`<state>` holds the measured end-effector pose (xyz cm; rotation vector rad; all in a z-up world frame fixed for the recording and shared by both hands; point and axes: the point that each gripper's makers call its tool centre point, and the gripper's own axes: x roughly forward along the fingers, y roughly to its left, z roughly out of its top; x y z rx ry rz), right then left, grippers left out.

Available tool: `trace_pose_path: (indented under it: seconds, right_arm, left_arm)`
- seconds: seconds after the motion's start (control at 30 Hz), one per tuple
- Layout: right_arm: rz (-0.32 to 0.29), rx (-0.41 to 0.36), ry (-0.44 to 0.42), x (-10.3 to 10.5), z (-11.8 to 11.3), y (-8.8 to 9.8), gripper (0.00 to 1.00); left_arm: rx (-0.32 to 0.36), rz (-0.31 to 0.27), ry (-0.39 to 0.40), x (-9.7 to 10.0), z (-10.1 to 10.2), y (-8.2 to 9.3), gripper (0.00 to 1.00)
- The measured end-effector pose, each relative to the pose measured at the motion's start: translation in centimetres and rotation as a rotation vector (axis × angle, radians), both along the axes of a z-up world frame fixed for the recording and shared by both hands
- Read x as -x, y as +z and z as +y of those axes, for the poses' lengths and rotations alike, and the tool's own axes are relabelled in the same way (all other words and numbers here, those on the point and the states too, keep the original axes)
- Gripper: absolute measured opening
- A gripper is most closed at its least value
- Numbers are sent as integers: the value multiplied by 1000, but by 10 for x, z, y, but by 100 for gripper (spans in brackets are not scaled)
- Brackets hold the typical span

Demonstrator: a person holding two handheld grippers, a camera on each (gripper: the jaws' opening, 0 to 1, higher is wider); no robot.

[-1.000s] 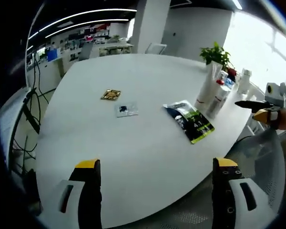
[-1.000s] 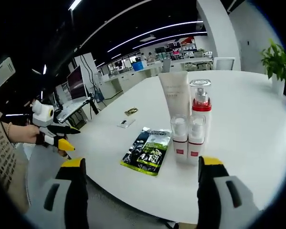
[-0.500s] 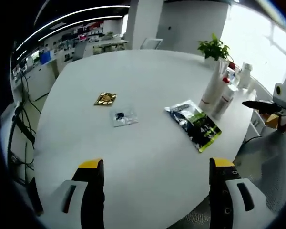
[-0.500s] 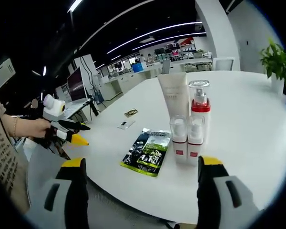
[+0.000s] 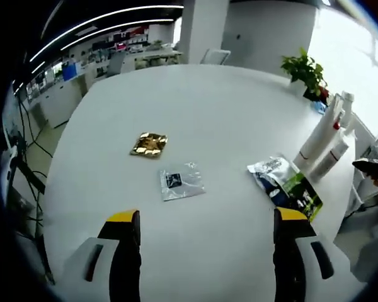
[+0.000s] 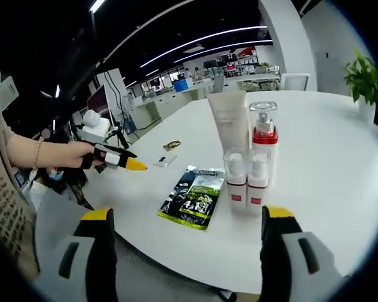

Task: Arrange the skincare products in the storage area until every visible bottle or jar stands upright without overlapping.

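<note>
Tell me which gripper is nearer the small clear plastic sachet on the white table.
Left. The left gripper hovers just before the clear plastic sachet; the right gripper sits off the table edge, beyond the green-and-black pouch.

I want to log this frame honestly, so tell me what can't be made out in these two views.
- Sachet print: too small and blurred, right gripper view.
- Small bottles' labels: too small, same view.
- Gold packet contents: too small, left gripper view.
- Potted plant: cut off by the right gripper view's edge.
</note>
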<state>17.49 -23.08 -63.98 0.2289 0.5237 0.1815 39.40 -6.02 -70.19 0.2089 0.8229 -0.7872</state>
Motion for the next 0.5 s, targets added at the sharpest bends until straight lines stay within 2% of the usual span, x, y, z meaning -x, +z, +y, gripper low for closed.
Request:
trace_pose_path:
  seconds: [0.2, 0.5]
  right_arm:
    - [9, -4, -6, 0, -1, -1, 97]
    - [17, -2, -23, 0, -4, -3, 97]
  left_arm:
    - [-46, 2, 30, -16, -13, -16, 82]
    - [-101, 35, 79, -38, -21, -36, 75]
